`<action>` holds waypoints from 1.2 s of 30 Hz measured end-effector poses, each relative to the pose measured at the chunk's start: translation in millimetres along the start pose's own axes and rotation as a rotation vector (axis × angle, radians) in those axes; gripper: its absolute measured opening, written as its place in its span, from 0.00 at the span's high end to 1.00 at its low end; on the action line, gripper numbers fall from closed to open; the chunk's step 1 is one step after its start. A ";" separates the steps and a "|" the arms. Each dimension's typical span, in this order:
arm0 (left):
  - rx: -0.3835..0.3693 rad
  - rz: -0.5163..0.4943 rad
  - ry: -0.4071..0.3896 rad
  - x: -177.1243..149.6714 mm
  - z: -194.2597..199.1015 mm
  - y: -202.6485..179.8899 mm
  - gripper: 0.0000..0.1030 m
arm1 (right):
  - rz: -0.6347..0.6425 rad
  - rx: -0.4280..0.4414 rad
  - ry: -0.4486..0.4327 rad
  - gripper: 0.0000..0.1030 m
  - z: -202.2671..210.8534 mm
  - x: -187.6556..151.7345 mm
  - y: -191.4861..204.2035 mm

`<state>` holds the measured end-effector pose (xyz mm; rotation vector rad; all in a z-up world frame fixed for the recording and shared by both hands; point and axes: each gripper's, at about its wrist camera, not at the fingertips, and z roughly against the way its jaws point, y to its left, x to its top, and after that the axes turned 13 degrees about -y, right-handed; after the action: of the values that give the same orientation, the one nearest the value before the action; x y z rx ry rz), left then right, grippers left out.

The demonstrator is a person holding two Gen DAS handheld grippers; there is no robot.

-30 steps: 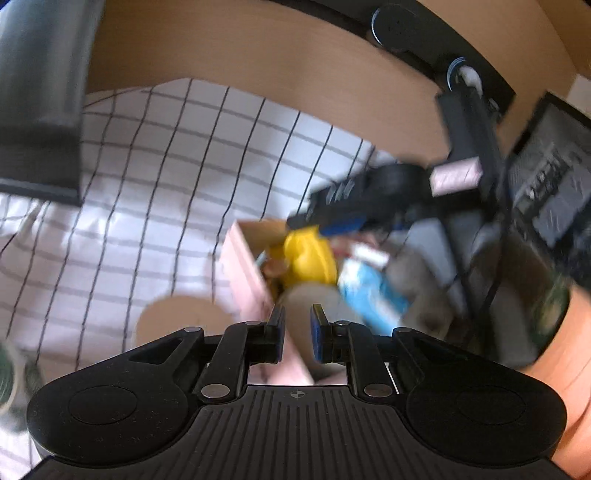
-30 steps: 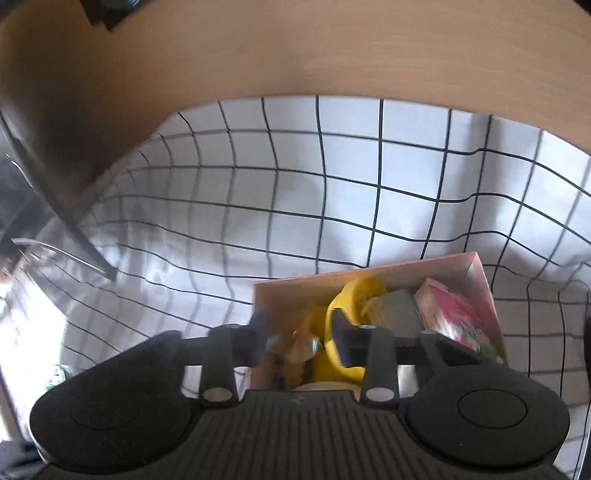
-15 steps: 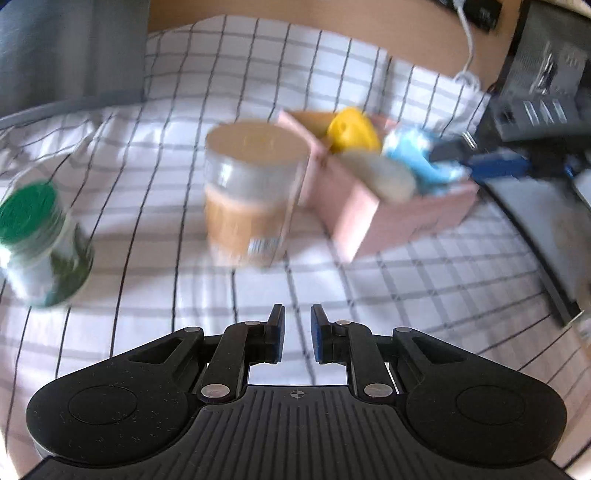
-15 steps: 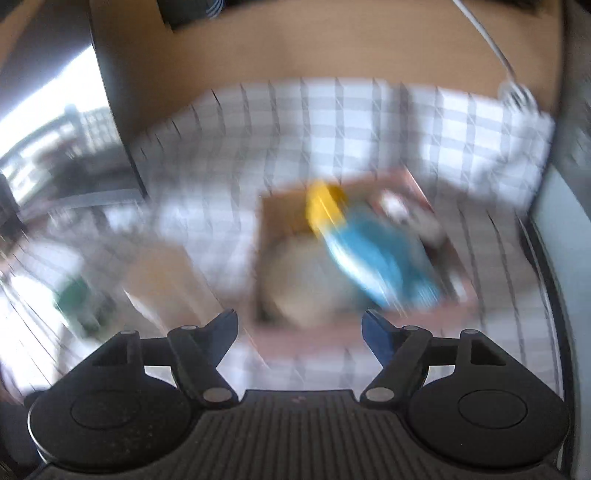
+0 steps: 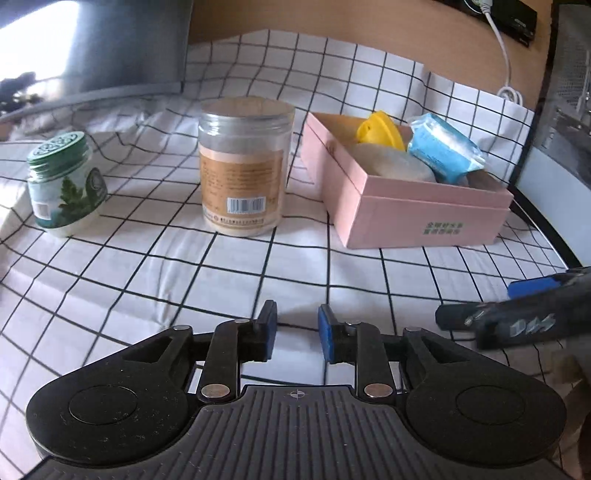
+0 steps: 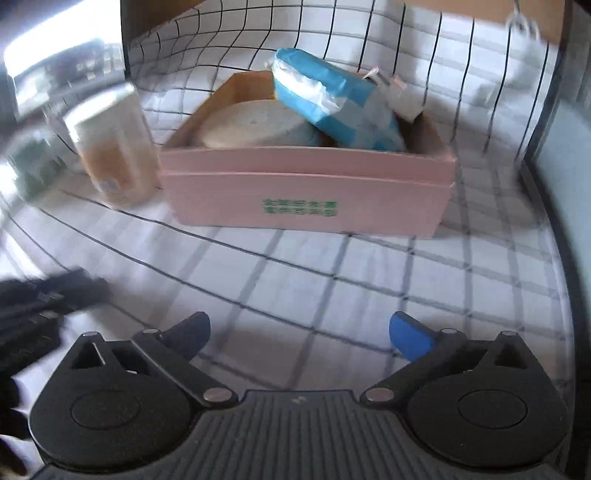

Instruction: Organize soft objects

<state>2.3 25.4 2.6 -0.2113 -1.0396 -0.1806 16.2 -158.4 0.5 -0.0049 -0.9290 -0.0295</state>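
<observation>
White black-grid tablecloth (image 5: 110, 266), tan wood wall (image 5: 369, 22) behind, bright daylight from left

The pink box (image 5: 424, 210) sits open on the checked cloth, green print on its long side, and it's packed full. A blue-and-white soft pack (image 5: 443, 147) lies tilted on top, poking above the rim. Under it rests a pale grey rounded pad (image 5: 391, 164), lying flat. Behind them a yellow piece (image 5: 380, 131) peeks up at the far side.
</observation>
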 end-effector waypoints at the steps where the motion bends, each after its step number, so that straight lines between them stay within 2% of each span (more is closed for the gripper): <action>1: 0.011 -0.011 -0.010 -1.6 0.6 -4.8 0.67 | -0.007 0.005 -0.011 0.00 -1.2 -1.6 -2.2; 4: 0.035 -0.046 -0.028 -6.1 2.7 -15.3 0.65 | -0.010 -0.002 -0.043 0.00 -6.2 -4.2 -7.0; 10: 0.098 -0.033 -0.051 -12.2 7.8 -28.7 0.65 | 0.009 0.019 -0.107 0.00 -10.4 -9.0 -10.4; 16: 0.116 -0.051 -0.068 -14.0 4.4 -35.4 0.63 | 0.013 0.036 -0.180 0.00 4.1 -16.4 -8.1; 22: 0.133 -0.056 -0.069 -14.0 3.0 -37.9 0.63 | 0.014 0.035 -0.185 0.00 5.8 -16.5 -7.5; 36: 0.122 -0.050 -0.068 -14.0 3.3 -33.6 0.63 | 0.014 0.036 -0.184 0.00 6.2 -16.3 -7.8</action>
<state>-15.6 -5.5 -5.0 -0.0820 -1.1208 -0.1554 1.3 -165.7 -9.0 0.0192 -1.1134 0.0006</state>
